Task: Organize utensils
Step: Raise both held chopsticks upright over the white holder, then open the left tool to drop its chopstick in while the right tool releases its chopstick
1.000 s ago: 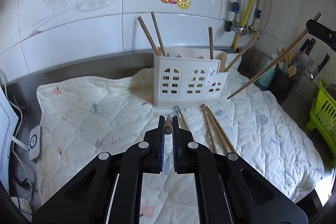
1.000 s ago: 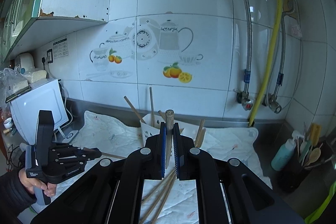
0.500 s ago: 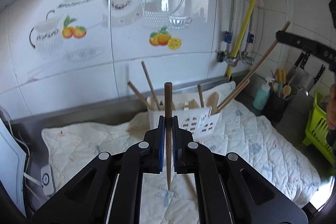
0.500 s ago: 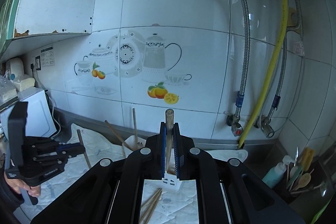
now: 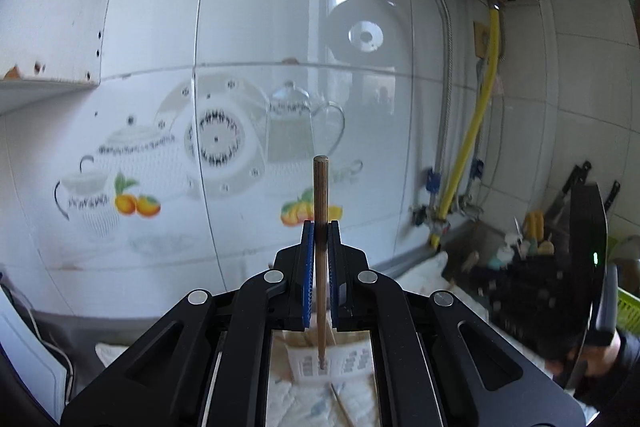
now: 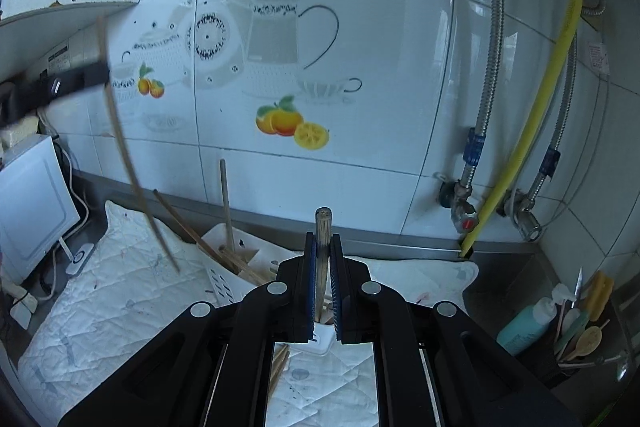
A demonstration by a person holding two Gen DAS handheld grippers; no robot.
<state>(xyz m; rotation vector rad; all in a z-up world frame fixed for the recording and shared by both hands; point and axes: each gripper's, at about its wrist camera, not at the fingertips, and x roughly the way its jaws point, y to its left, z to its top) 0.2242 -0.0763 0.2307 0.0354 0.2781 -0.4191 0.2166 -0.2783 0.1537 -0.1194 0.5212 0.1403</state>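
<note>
The left gripper [image 5: 320,227] is closed on a wooden chopstick [image 5: 321,259], pinched upright between its blue pads, top end standing above the fingertips and lower end hanging over the white utensil holder [image 5: 332,363] below. The right gripper [image 6: 322,241] clamps a second chopstick [image 6: 322,259] the same way, its blunt end just clear of the fingertips and its lower part running down toward the holder [image 6: 240,267].

Only the right wrist view shows the holder's open top, with several sticks [image 6: 226,203] already leaning in it on the left, loose chopsticks [image 6: 278,367] lying on the quilted cloth [image 6: 100,307] near the holder's front, and the left gripper's chopstick [image 6: 132,179] slanting down, blurred, well left of the holder. Only the left wrist view shows the right gripper's body [image 5: 580,287], blurred, at the far right.

The tiled wall [image 6: 360,107] stands close behind the holder. A white appliance [image 6: 32,207] bounds the cloth on the left; a dark pot of spoons [image 6: 576,339] stands at the right.
</note>
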